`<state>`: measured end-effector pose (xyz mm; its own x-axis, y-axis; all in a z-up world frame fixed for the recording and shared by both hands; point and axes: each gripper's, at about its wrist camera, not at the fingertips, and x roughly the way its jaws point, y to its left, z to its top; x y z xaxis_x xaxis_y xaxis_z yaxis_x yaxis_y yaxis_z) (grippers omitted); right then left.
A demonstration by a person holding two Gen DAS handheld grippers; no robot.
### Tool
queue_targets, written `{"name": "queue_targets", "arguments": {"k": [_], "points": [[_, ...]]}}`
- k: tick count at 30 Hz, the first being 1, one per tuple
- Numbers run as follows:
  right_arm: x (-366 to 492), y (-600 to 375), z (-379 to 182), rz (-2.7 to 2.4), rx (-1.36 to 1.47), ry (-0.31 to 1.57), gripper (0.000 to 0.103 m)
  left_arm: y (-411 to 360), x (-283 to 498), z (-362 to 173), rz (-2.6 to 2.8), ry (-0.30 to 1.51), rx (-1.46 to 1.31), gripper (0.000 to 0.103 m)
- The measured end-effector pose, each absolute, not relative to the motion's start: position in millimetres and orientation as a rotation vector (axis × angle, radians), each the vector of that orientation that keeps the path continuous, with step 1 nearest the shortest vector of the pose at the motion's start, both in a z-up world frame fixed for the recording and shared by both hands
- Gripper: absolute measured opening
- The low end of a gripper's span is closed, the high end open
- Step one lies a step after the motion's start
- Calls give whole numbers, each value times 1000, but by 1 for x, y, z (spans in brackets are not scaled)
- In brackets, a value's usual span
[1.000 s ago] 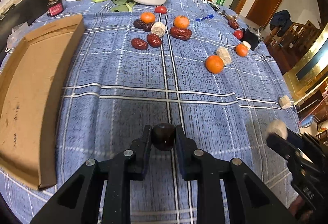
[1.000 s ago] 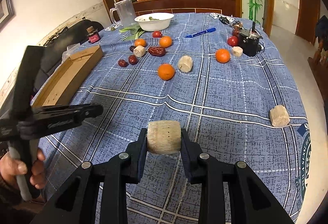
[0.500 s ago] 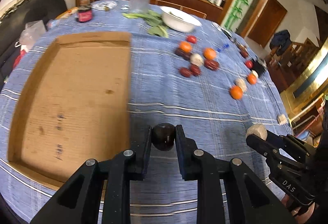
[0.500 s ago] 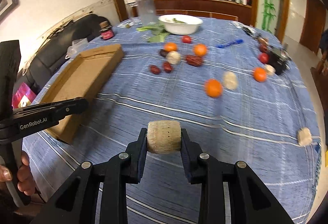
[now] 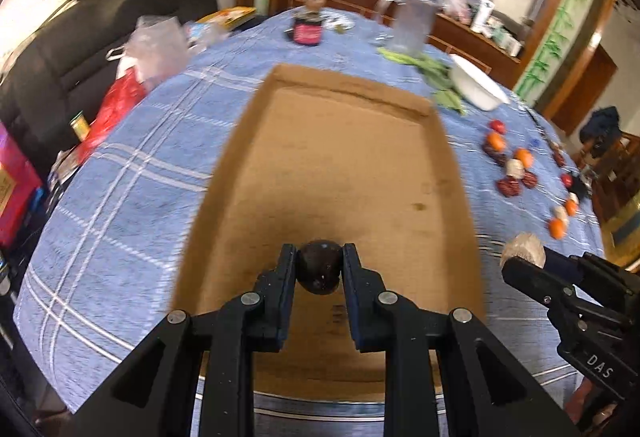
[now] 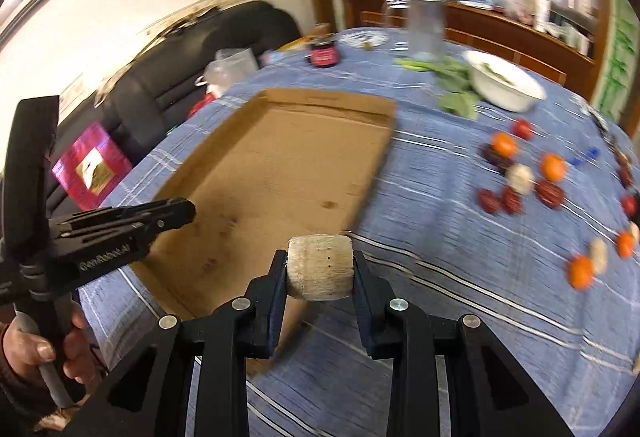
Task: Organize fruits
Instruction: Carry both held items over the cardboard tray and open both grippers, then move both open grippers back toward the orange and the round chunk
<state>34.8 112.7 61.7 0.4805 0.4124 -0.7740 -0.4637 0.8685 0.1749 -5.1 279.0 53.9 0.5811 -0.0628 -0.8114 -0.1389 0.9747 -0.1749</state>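
Observation:
My left gripper (image 5: 319, 269) is shut on a dark round fruit (image 5: 319, 272) and holds it above the near end of a shallow cardboard tray (image 5: 344, 173). My right gripper (image 6: 320, 269) is shut on a pale cylindrical fruit piece (image 6: 320, 267), above the blue checked tablecloth just right of the tray (image 6: 276, 173). The right gripper with its pale piece (image 5: 523, 249) also shows at the right of the left wrist view. The left gripper (image 6: 176, 211) shows at the left of the right wrist view. Oranges, red dates and pale pieces (image 6: 520, 177) lie scattered on the cloth to the right.
A white bowl (image 6: 504, 79), green leaves (image 6: 452, 77), a clear jug (image 6: 426, 27) and a dark jar (image 6: 324, 51) stand at the table's far side. A black sofa (image 6: 192, 77) with bags is left of the table. The view is motion-blurred.
Both grippers have swung left toward the cardboard tray, each still holding its piece. The left gripper now hangs over the tray's near end; the scattered fruit has shifted to the right.

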Motion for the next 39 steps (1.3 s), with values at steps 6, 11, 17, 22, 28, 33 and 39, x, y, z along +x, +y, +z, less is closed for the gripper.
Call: {"name": "queue_targets", "arguments": {"k": [6, 11, 17, 22, 28, 33, 39], "points": [[48, 162, 34, 597, -102, 991, 33, 304, -3, 37, 80, 989, -231, 22], [54, 180, 19, 611, -112, 1030, 34, 303, -3, 29, 87, 1001, -185, 22], [56, 184, 10, 608, -114, 1060, 34, 305, -1, 21, 106, 1017, -160, 22], [52, 181, 11, 597, -136, 1053, 44, 307, -4, 23, 112, 1019, -161, 31], [41, 173, 22, 596, -154, 1018, 47, 303, -17, 35, 131, 977, -160, 41], [26, 158, 36, 593, -142, 987, 47, 302, -29, 45, 169, 939, -175, 50], [8, 127, 48, 550, -126, 954, 63, 286, -37, 59, 171, 915, -199, 56]]}}
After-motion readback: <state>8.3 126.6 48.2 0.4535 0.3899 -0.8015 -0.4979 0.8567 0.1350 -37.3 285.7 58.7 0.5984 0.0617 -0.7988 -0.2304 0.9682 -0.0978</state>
